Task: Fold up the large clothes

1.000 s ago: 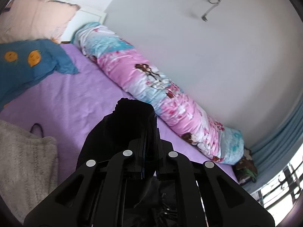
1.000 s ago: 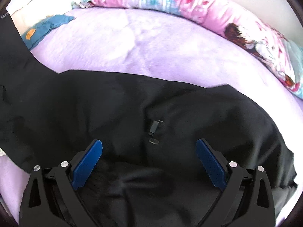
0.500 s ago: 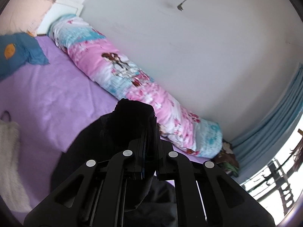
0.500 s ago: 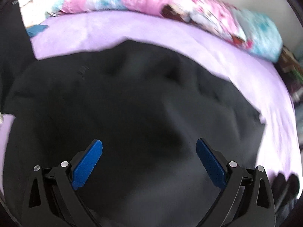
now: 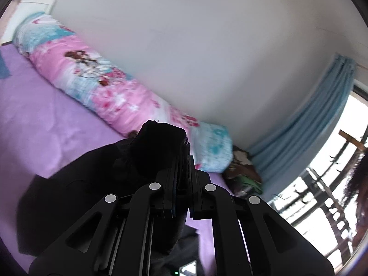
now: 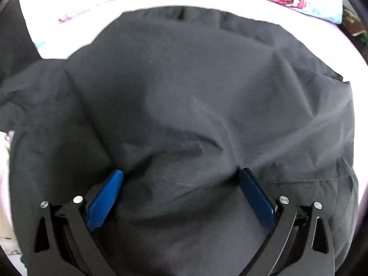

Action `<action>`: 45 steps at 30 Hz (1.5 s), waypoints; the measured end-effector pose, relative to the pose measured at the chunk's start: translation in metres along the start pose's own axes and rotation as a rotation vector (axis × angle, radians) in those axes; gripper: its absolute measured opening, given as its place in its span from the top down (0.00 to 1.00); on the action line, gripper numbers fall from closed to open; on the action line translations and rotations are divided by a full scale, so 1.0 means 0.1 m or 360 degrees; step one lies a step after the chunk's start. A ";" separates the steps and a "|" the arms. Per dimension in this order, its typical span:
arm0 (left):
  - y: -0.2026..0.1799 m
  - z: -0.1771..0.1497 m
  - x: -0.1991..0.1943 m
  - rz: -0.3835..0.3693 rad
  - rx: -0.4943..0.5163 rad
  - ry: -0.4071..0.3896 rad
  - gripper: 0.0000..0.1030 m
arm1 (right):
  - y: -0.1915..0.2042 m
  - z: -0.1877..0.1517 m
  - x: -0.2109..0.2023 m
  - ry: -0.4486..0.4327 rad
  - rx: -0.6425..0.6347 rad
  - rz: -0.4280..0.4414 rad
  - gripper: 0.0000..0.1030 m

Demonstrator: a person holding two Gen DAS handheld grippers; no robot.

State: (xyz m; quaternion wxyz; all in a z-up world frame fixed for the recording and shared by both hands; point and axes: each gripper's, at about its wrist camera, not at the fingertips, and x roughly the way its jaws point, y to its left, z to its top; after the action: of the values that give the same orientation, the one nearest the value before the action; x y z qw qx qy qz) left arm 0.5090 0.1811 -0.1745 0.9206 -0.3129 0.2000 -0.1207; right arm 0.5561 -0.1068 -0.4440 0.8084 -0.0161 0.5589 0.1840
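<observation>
Black garment (image 6: 184, 92) rumpled across purple bed (image 5: 46, 119), left hand-held gripper (image 5: 181, 158) clamping its bunched edge, right hand-held gripper (image 6: 181, 179) spread wide, pressing fabric.

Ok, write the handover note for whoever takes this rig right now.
Left tool: shut on a bunched edge of the black garment, held up above the purple bed.
Right tool: open, tips pressed down into the garment, cloth between the blue pads but not gripped.
Garment: spread over the bed, wrinkled; the pink floral bolster lies along the wall behind it.
Done: one edge lifted for a fold.
Left: probably carry that edge across, release, smooth, then finish the remaining folds.
</observation>
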 end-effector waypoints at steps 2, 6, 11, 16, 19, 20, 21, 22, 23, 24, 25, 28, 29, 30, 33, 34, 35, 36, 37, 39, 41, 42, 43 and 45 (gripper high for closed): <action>-0.19 -0.04 0.07 -0.0047 0.0031 0.0010 0.94 | -0.13 -0.03 -0.16 -0.0044 0.0046 0.0062 0.05; -0.53 -0.18 0.20 -0.0152 0.0061 0.0067 0.94 | -0.48 -0.14 -0.44 -0.0123 0.0130 0.0078 0.05; -0.87 -0.42 0.38 -0.0260 0.0071 0.0143 0.93 | -1.00 -0.38 -0.70 -0.0173 0.0277 0.0053 0.05; -1.14 -0.84 0.78 -0.0317 0.0071 0.0288 0.93 | -1.37 -0.58 -0.92 -0.0211 0.0397 0.0019 0.05; -1.24 -1.24 1.09 -0.0310 0.0056 0.0422 0.93 | -1.49 -0.61 -1.01 -0.0238 0.0399 0.0009 0.05; -1.24 -1.41 1.23 -0.0318 -0.0003 0.0507 0.93 | -1.53 -0.62 -1.05 -0.0248 0.0408 0.0010 0.05; -1.23 -1.53 1.28 -0.0329 -0.0036 0.0539 0.93 | -1.59 -0.64 -1.09 -0.0265 0.0424 0.0017 0.05; -1.24 -1.65 1.34 -0.0325 -0.0029 0.0557 0.93 | -1.64 -0.62 -1.11 -0.0275 0.0438 0.0021 0.05; -1.26 -1.76 1.41 -0.0320 0.0004 0.0571 0.93 | -1.69 -0.63 -1.14 -0.0285 0.0454 0.0023 0.05; -1.27 -1.93 1.50 -0.0299 0.0068 0.0580 0.93 | -1.75 -0.66 -1.19 -0.0298 0.0476 0.0024 0.05; -1.27 -2.07 1.59 -0.0283 0.0101 0.0605 0.93 | -1.79 -0.66 -1.21 -0.0305 0.0491 0.0024 0.05; -1.11 -2.56 1.89 -0.0283 0.0094 0.0720 0.93 | -1.92 -0.79 -1.29 -0.0319 0.0541 0.0025 0.05; -1.05 -2.72 1.96 -0.0289 0.0078 0.0738 0.93 | -1.95 -0.82 -1.30 -0.0313 0.0553 0.0012 0.05; -1.01 -2.90 2.05 -0.0280 0.0102 0.0751 0.93 | -2.00 -0.88 -1.34 -0.0309 0.0559 0.0007 0.05; -0.94 -3.34 2.27 -0.0222 0.0196 0.0814 0.93 | -2.07 -0.96 -1.38 -0.0295 0.0561 -0.0015 0.05; -0.93 -3.45 2.31 -0.0214 0.0206 0.0823 0.92 | -2.09 -0.99 -1.39 -0.0295 0.0557 -0.0022 0.05; -0.89 -3.57 2.34 -0.0199 0.0210 0.0835 0.92 | -2.12 -1.03 -1.41 -0.0288 0.0553 -0.0028 0.06; -0.86 -3.71 2.39 -0.0162 0.0230 0.0865 0.92 | -2.15 -1.06 -1.43 -0.0280 0.0544 -0.0030 0.06; -0.85 -3.83 2.41 -0.0134 0.0259 0.0889 0.91 | -2.15 -1.07 -1.42 -0.0274 0.0535 -0.0032 0.06; -0.81 -4.07 2.45 -0.0093 0.0313 0.0948 0.85 | -2.16 -1.08 -1.45 -0.0263 0.0505 -0.0033 0.06; -0.76 -4.25 2.47 -0.0084 0.0339 0.1010 0.65 | -2.14 -1.07 -1.46 -0.0250 0.0459 -0.0047 0.06; -0.77 -4.34 2.47 -0.0094 0.0373 0.1034 0.36 | -2.12 -1.06 -1.46 -0.0243 0.0426 -0.0059 0.06; -0.76 -4.37 2.45 -0.0112 0.0383 0.1030 0.11 | -2.10 -1.05 -1.44 -0.0224 0.0386 -0.0087 0.06; -0.81 -4.41 2.40 -0.0190 0.0400 0.1054 0.06 | -2.06 -1.05 -1.44 -0.0216 0.0337 -0.0083 0.06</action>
State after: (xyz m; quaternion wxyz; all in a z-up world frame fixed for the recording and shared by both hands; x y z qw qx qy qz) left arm 0.5194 -0.1978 -0.5141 0.8285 -0.1523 0.4523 -0.2929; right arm 0.4829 -0.3635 -0.3897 0.8460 0.0674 0.5187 0.1036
